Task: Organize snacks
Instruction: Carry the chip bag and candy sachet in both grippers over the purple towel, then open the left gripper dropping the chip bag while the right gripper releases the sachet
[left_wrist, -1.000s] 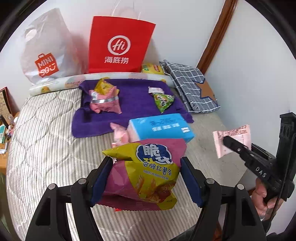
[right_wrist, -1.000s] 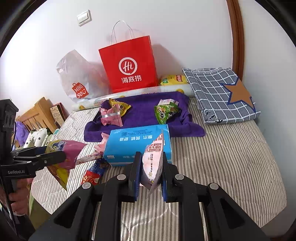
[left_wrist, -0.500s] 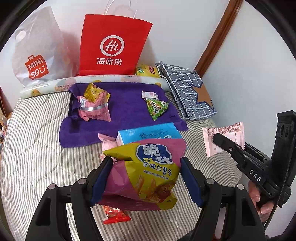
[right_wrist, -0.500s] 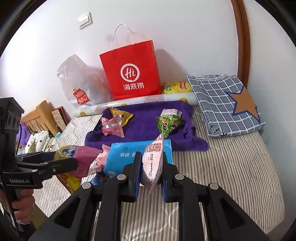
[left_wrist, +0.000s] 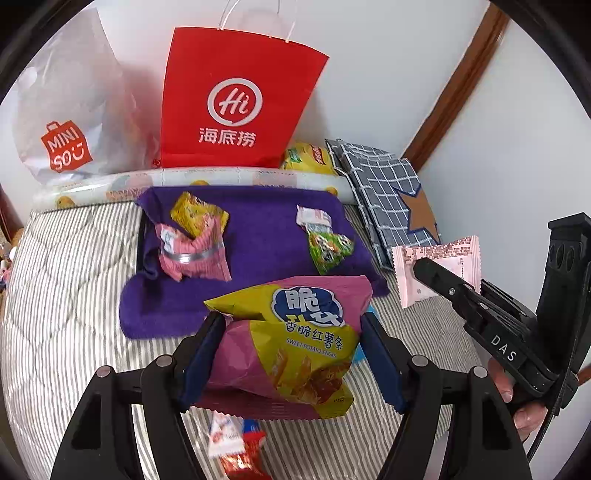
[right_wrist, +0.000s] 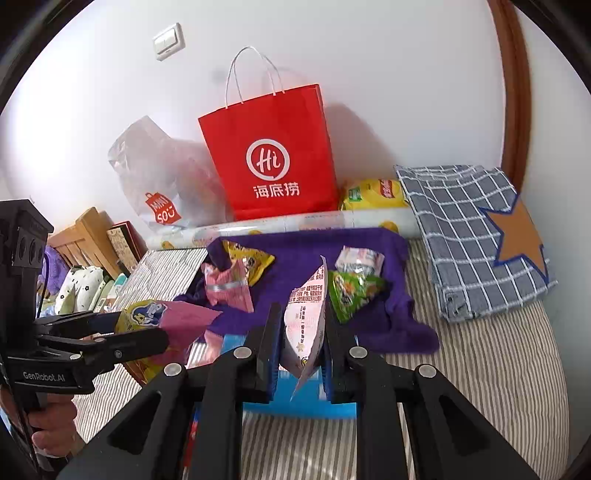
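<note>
My left gripper (left_wrist: 291, 318) is shut on a pink and yellow sweet potato sticks bag (left_wrist: 295, 347), held above the striped bed (left_wrist: 74, 302). In the right wrist view, my right gripper (right_wrist: 301, 314) is shut on a thin pink and white snack packet (right_wrist: 306, 321) standing on edge between the pads. Both hover just short of a purple towel (left_wrist: 266, 229). On it lie a pink and yellow packet pair (left_wrist: 192, 247) and a green packet (left_wrist: 327, 247). A blue tissue pack (right_wrist: 295, 404) lies under my right gripper.
A red paper bag (left_wrist: 236, 103) and a white Miniso bag (left_wrist: 70, 122) stand against the wall behind a rolled mat (left_wrist: 207, 179). A yellow chip bag (left_wrist: 310, 158) and folded checked cloth (left_wrist: 384, 184) lie at the right. A small red and white packet (left_wrist: 236, 443) lies below my left gripper.
Both grippers have moved forward over the bed toward the purple towel and the bags, each still holding its packet. The blue pack has slid under them in view.
</note>
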